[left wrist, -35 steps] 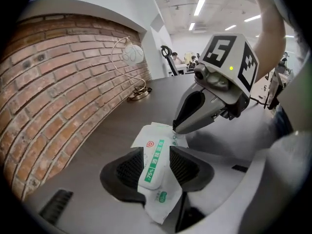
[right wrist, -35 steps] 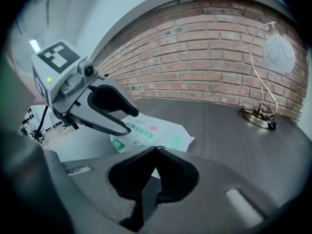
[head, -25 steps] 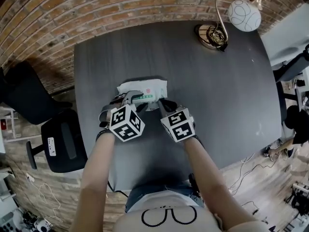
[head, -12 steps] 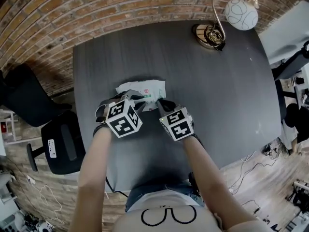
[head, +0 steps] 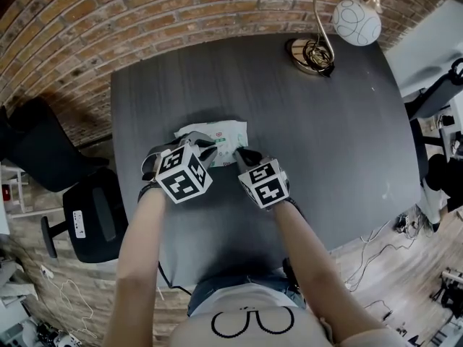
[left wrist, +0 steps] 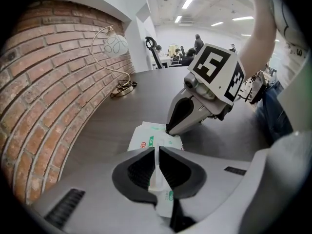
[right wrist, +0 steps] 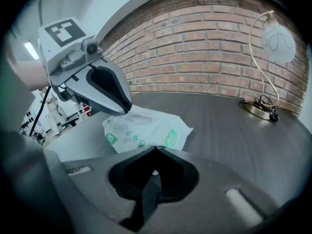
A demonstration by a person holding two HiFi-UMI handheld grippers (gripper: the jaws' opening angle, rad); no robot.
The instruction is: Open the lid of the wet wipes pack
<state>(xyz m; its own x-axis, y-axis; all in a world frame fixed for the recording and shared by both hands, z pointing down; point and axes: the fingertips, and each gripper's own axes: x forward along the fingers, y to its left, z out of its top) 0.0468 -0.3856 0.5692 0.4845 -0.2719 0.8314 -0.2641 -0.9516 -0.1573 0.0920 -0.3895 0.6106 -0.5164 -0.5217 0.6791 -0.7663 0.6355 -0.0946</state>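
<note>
The left gripper (left wrist: 157, 155), its jaws just closing, is clasping a thin white edge of the wet wipes pack (head: 221, 132) lying on the near table (head: 325, 136); the clenched right gripper (right wrist: 156, 152) is pinning the pack's near-right corner. Pulling risks tearing the wrapper instead of lifting the lid

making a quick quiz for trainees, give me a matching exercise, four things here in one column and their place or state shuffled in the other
1 wet wipes pack
2 lamp
3 left hand-held gripper
4 black chair

a far right corner of the table
b on the floor left of the table
c lying mid-table
d jaws pinching the pack's thin white edge

Pairs: 1-c, 2-a, 3-d, 4-b

The left jaws have just been closing on that edge.
</note>
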